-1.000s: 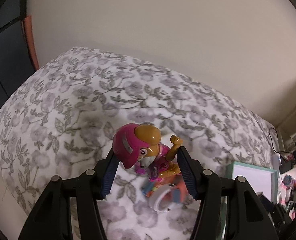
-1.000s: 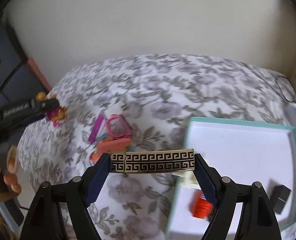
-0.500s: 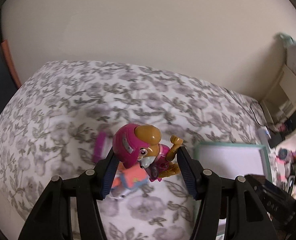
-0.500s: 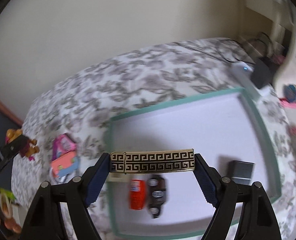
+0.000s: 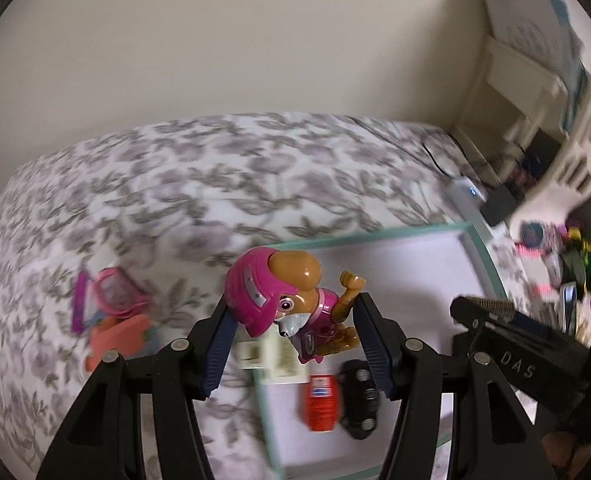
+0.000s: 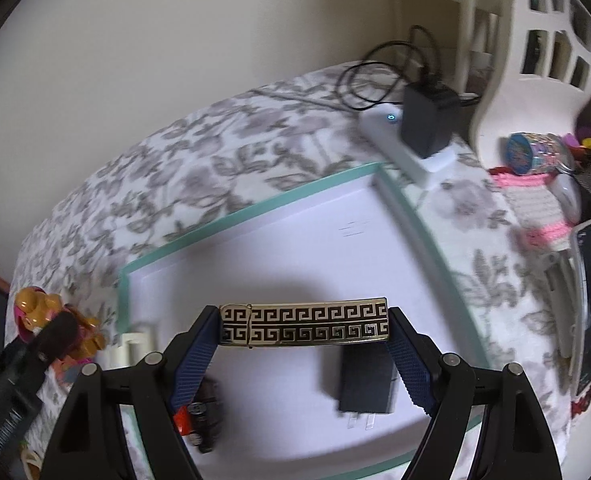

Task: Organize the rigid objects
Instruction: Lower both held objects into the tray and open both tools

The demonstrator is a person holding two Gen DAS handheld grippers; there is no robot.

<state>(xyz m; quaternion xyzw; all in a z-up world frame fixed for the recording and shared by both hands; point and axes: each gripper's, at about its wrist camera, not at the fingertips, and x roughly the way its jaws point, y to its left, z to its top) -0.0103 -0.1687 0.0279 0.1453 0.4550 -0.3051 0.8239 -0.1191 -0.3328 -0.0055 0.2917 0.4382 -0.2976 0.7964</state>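
Note:
My left gripper [image 5: 295, 340] is shut on a pink-helmeted toy dog figure [image 5: 283, 300], held above the left edge of the teal-rimmed white tray [image 5: 375, 236]. My right gripper [image 6: 303, 354] is shut on a gold and black patterned bracelet [image 6: 303, 326], held over the tray's middle [image 6: 255, 208]. In the tray lie a red toy barrel [image 5: 321, 404], a black toy barrel [image 5: 359, 400] and a black plug adapter [image 6: 365, 384]. The figure also shows at the left of the right wrist view [image 6: 43, 320].
Pink and orange toys [image 5: 111, 312] lie on the floral bedspread [image 5: 175, 184] left of the tray. A white block [image 5: 271, 356] sits at the tray's left rim. A power strip with charger [image 6: 423, 128], a white shelf [image 6: 535, 40] and clutter stand at the right.
Both grippers have swung right toward the tray. The left one with the figure now hangs over the tray's left edge; the right one with the bracelet is further over the tray.

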